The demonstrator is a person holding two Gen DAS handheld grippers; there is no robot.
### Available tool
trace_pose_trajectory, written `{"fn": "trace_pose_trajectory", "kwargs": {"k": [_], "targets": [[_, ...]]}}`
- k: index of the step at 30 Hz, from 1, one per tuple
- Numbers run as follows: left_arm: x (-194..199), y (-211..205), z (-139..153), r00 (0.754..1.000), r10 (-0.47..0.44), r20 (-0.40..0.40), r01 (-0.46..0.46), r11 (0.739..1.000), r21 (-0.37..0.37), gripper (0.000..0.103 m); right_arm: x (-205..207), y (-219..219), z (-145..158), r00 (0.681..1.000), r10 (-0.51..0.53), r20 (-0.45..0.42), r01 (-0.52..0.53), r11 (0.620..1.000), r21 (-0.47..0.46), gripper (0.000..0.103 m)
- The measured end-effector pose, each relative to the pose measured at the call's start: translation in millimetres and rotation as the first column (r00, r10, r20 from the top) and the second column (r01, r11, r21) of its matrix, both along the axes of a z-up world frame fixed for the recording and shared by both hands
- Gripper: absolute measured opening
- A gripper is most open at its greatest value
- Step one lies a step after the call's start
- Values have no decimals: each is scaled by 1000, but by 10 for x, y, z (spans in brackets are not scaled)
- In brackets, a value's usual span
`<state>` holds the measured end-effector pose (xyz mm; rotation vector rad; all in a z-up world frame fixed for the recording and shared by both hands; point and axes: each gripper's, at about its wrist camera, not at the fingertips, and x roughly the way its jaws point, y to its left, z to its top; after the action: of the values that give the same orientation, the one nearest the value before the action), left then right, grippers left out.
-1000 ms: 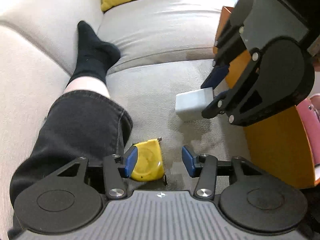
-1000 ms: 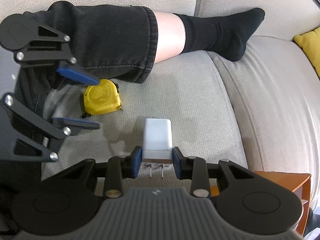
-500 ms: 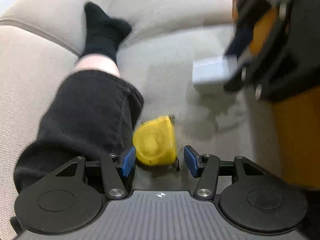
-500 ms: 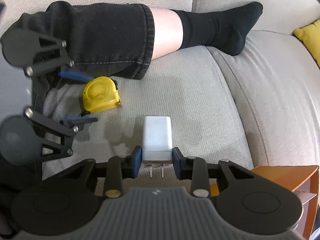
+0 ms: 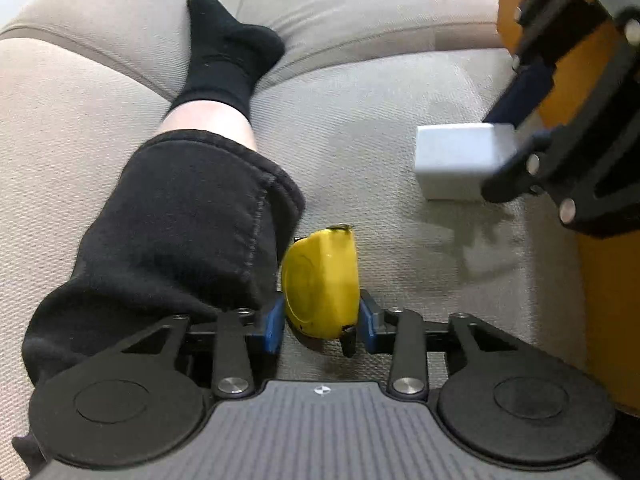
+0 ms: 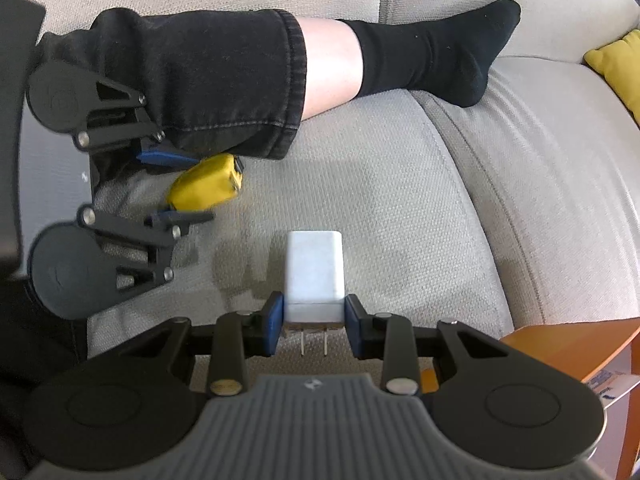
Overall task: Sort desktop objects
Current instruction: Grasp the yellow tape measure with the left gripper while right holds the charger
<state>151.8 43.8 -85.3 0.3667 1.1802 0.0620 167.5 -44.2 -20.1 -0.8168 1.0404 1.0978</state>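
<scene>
The left gripper (image 5: 322,326) is closing its jaws on the yellow tape measure (image 5: 320,280), standing on edge on the sofa cushion (image 5: 360,128); the right gripper (image 6: 314,322) clamps the white charger (image 6: 315,268), body pointing away

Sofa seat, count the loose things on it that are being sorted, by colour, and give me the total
Yellow: 1, the tape measure, between the closing jaws of the left gripper.
White: 1, the charger, clamped in the right gripper.
Total: 2, both over the sofa seat.
</scene>
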Motion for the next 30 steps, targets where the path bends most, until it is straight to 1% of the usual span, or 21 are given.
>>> {"fn": "trace_pose_trajectory", "kwargs": {"k": [3, 5, 7, 9, 11, 12, 13, 14, 15, 16, 17, 19, 20, 21, 24, 28, 30], "targets": [[-49, 35, 47, 1000, 6, 24, -6, 1000, -19, 35, -32, 8, -18, 1000, 2, 6, -2, 1000, -13, 34], [-97, 7, 72, 999, -14, 42, 15, 1000, -20, 32, -38, 26, -22, 1000, 1, 11, -1, 1000, -22, 34], [-158, -56, 95, 996, -66, 55, 68, 997, -34, 32, -45, 39, -18, 1000, 2, 15, -2, 1000, -28, 34], [-213, -167, 82, 990, -127, 60, 129, 991, -32, 32, -54, 53, -18, 1000, 5, 20, -4, 999, -37, 34], [-264, -245, 59, 987, -152, 58, 153, 988, 2, 33, -57, 64, -18, 1000, 5, 23, -4, 999, -44, 34], [-264, -246, 60, 987, -149, 62, 150, 989, -2, 34, -60, 66, -17, 1000, 5, 24, -4, 999, -47, 34], [-267, -233, 70, 987, -144, 67, 146, 989, -13, 35, -68, 66, -15, 1000, 4, 26, -3, 999, -49, 34], [-273, -210, 85, 988, -138, 70, 140, 990, -33, 41, -70, 68, -13, 1000, 5, 27, -3, 999, -51, 34], [-288, -173, 108, 989, -127, 70, 132, 988, -73, 46, -73, 69, -14, 1000, 6, 27, -4, 999, -53, 34], [-310, -128, 135, 991, -116, 71, 125, 984, -130, 57, -74, 70, -14, 1000, 6, 27, -5, 999, -54, 34], [-343, -78, 155, 992, -101, 71, 112, 978, -177, 61, -77, 72, -14, 1000, 6, 26, -4, 998, -55, 34], [-351, 12, 169, 996, -59, 66, 73, 970, -233, 63, -63, 73, -24, 1000, 0, 18, 1, 998, -58, 34], [-284, 76, 132, 998, -38, 58, 52, 964, -261, 66, -43, 77, -36, 1000, -5, 10, 5, 998, -60, 34], [-255, 109, 129, 998, -24, 60, 40, 960, -277, 66, -23, 82, -50, 1000, -8, 3, 8, 998, -62, 34], [-228, 122, 148, 998, -12, 58, 30, 952, -305, 67, -5, 85, -66, 1000, -11, -10, 10, 998, -68, 34], [-192, 111, 138, 998, -13, 54, 29, 954, -298, 67, 6, 88, -53, 1000, -2, -23, 1, 998, -62, 35], [-150, 102, 131, 998, -39, 57, 54, 957, -287, 68, -2, 101, -36, 1000, 4, -21, -5, 998, -60, 35]]}}
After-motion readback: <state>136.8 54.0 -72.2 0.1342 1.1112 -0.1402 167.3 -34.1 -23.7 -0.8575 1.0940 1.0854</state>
